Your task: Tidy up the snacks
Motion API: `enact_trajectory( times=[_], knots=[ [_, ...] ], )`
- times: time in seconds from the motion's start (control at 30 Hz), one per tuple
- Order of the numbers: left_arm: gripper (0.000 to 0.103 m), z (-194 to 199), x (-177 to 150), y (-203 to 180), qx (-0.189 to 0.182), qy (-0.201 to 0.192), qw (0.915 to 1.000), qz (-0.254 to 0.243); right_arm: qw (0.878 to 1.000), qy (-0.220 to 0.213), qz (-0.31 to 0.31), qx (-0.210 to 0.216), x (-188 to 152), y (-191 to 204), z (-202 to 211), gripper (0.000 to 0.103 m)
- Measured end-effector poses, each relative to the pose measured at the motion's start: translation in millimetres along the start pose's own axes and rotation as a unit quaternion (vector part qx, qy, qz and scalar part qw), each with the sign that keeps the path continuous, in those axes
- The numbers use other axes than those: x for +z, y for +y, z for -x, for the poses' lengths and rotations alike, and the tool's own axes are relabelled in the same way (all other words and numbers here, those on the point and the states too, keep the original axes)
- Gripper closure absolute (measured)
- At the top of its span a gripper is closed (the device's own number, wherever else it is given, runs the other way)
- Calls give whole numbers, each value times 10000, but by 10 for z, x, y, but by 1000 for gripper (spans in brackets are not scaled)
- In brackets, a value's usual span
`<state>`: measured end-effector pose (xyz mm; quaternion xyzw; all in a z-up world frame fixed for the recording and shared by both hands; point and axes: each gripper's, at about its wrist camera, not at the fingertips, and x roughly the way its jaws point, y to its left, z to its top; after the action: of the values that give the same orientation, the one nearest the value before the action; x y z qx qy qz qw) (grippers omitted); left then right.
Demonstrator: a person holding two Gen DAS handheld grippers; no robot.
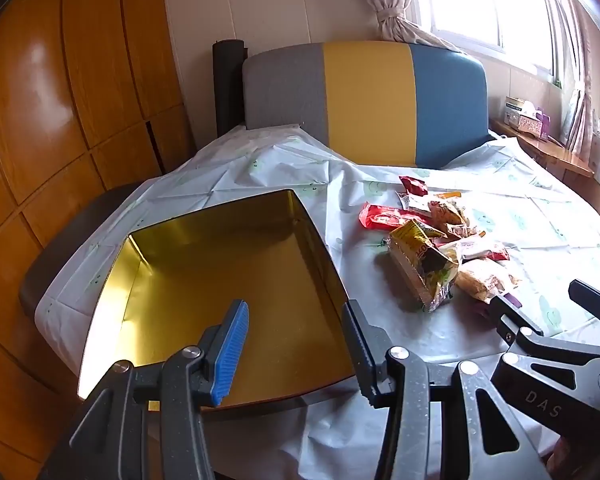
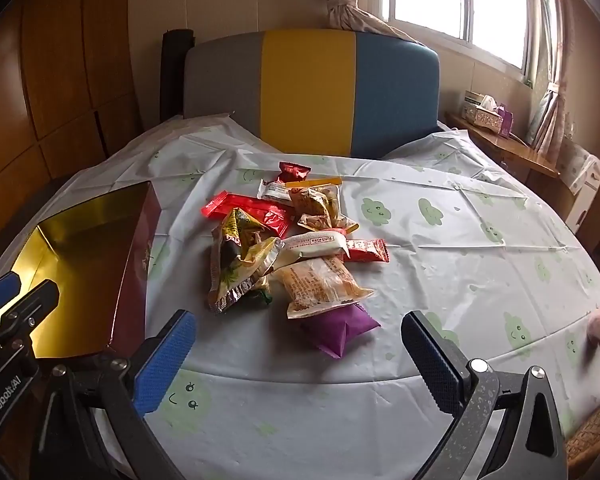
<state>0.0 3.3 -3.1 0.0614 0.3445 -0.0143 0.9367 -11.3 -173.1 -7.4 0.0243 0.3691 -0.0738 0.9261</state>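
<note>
Two spread fingers frame the left wrist view: the left gripper (image 1: 296,344) hangs with its jaws wide and nothing between them, above the near right part of an open gold-lined tin box (image 1: 228,280). The blue-padded finger (image 1: 232,344) lies over the box floor, the other over its right wall. The box stands on a table under a pale tablecloth (image 1: 420,344) printed with green clouds. To the right of the box, apart from it, lies the snack pile (image 1: 440,248), well ahead and right of these jaws. The right gripper (image 1: 556,308) shows at the right edge, just beside the pile's near end.

In the right wrist view, the right gripper (image 2: 300,356) is also wide apart and holds nothing. A purple packet (image 2: 340,330) lies just ahead, between the lines of its two fingers, not touched. Behind it sit a clear cake packet (image 2: 320,286), a crumpled yellow bag (image 2: 240,260) and a long red wrapper (image 2: 252,210). The box (image 2: 100,264), maroon outside, stands left of the pile. A grey, yellow and blue chair back (image 2: 308,88) rises beyond the table.
</note>
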Motion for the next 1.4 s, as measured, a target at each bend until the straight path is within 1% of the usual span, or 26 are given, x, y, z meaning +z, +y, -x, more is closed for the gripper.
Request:
enact_trajectory(
  times=[0.5,1.4],
  knots=[
    [54,-16,-41,-18,-2,50,10000,4,10000,-63,51,-25,5,-10,31,0],
    [54,-10,-18,-4,5,93,10000,6,9998,-160,83,-45,27,-23,92,0]
  ],
)
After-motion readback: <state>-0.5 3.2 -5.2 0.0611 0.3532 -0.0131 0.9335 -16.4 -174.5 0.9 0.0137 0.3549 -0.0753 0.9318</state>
